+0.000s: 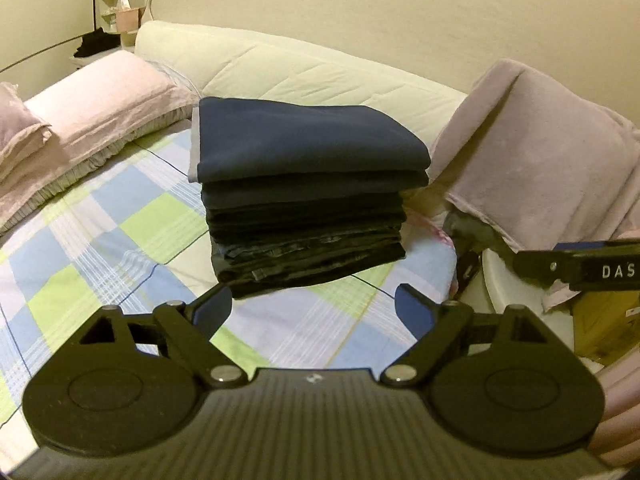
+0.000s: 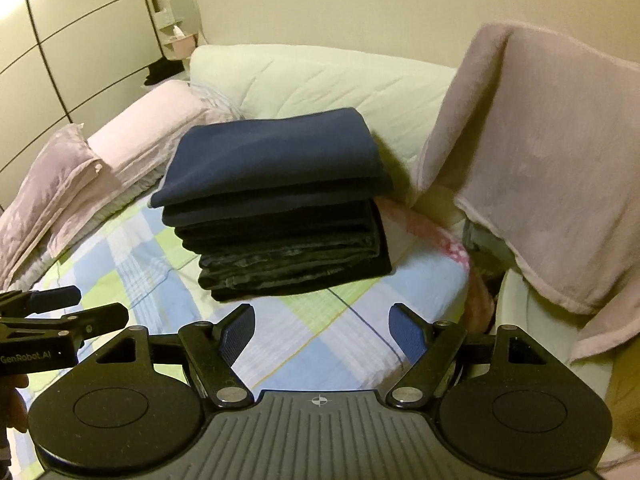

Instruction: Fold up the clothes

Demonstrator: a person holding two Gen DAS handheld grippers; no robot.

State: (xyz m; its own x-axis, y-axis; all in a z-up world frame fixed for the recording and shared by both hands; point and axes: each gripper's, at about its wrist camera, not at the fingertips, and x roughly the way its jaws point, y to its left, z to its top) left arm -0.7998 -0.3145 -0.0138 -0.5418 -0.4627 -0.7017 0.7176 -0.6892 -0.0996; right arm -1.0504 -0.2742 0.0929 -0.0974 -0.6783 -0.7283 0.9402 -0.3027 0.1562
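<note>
Left wrist view, folded clothes stack (image 1: 308, 204) upright, folds facing camera

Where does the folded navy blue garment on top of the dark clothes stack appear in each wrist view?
Left wrist view: the folded navy blue garment sits just above centre, topping the stack.
Right wrist view: it sits left of centre, above the middle, again topping the stack.
Shared landmark: the draped pink fleece blanket, right of the stack in both.

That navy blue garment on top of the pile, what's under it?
Under the navy blue folded garment lies a stack of darker folded clothes, resting on the checked bedsheet. Only their folded edges show; the rest is covered.
</note>
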